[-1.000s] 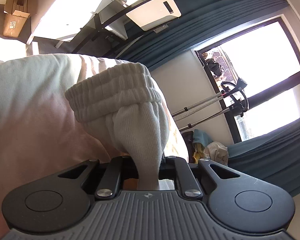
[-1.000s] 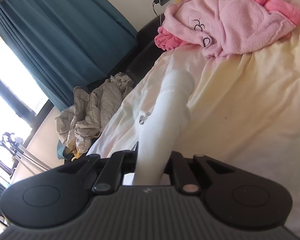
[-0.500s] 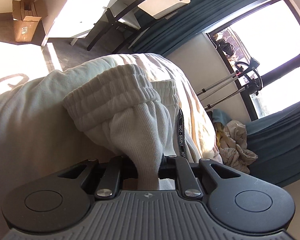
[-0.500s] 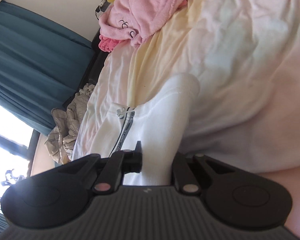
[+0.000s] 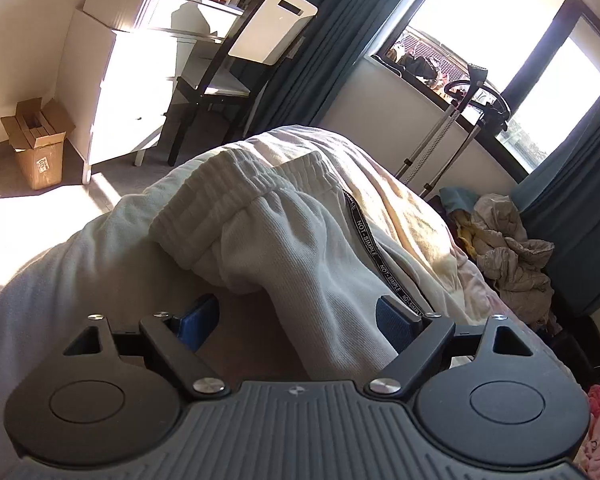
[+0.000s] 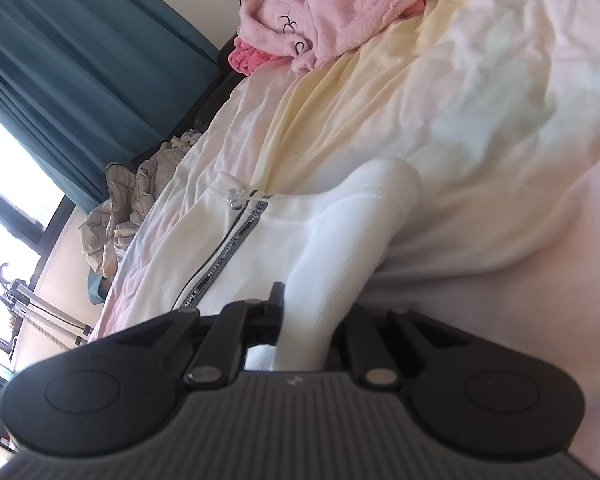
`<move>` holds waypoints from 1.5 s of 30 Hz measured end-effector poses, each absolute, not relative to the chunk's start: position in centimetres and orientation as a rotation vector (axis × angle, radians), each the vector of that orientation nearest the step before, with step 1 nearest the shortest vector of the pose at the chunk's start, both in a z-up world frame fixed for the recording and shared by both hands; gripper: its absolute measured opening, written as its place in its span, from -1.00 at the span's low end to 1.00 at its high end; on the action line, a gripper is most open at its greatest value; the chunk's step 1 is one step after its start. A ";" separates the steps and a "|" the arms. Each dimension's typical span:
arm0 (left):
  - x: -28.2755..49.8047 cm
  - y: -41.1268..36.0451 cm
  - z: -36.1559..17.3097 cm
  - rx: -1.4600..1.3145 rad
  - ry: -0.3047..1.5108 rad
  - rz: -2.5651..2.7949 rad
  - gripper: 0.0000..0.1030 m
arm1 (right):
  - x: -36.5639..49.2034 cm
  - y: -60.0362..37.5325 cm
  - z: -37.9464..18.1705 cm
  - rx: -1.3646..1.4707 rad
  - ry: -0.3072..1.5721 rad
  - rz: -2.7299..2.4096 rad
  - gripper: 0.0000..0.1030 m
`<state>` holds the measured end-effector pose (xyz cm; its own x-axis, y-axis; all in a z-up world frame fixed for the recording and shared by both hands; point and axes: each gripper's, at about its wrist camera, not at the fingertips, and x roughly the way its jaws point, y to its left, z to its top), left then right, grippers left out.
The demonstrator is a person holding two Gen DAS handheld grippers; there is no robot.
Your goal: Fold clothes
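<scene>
Bedroom, sunlit; bed [image 6: 500, 100] w/ pale cream cover as work surface, teal curtains [image 5: 312, 48] and window behind, white dresser [image 5: 116, 92] and chair [image 5: 236, 76] on far side, cardboard box [image 5: 38, 148] on floor.

Item: white sweatpants [image 5: 300, 248], laid on bed, waistband end twd. dresser side in left wrist view; black drawstring tape w/ lettering [image 5: 374, 256] run along fabric.

Left gripper [image 5: 300, 320]: jaws spread wide, just been opening; a fold of sweatpants is lying between blue pads [image 5: 198, 322], not pinched. Fabric is seen directly ahead and slightly below, long axis running away from gripper, up-frame.

Right gripper [image 6: 304, 324]: clamped tight on a bunched tube of same sweatpants, prob. leg or hem end, stood up from jaws and leaning right. Rest of garment is spread to its left twd. window.

Pose: both grippers are pointed down at a shallow slant over bed; left rolled roughly level w/ floor in view.

Judgement: left side appears released, so right is the only hand w/ hold; next move prob. depends on right end being laid down along garment's long axis.

Also noted: pink fleece garment [image 6: 332, 16] at far end of bed, well apart; crumpled beige cloth [image 5: 508, 248] by curtain.
</scene>
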<state>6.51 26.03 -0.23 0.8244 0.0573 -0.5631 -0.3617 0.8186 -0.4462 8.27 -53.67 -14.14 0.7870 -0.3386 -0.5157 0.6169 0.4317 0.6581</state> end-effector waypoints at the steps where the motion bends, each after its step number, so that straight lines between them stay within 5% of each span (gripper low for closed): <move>1: 6.0 25.4 0.2 -0.539 0.558 0.236 0.71 | 8.3 -53.7 -14.1 0.948 0.331 -0.607 -0.82; 12: 7.2 13.5 3.0 -0.251 0.540 0.143 0.76 | 8.7 -54.0 -14.2 0.932 0.339 -0.609 -0.81; 30: 12.4 3.1 -5.4 0.031 0.691 0.020 0.80 | 9.8 -53.4 -13.2 0.830 0.312 -0.656 -0.81; 45: 11.9 7.9 -1.5 -0.168 0.544 0.019 0.80 | 14.3 -39.3 1.3 0.350 0.086 -0.506 -0.83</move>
<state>11.90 7.91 -1.53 0.8557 -0.0261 -0.5168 -0.0629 0.9861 -0.1540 14.31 -39.33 1.29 0.8724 -0.4599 -0.1658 0.4888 0.8168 0.3065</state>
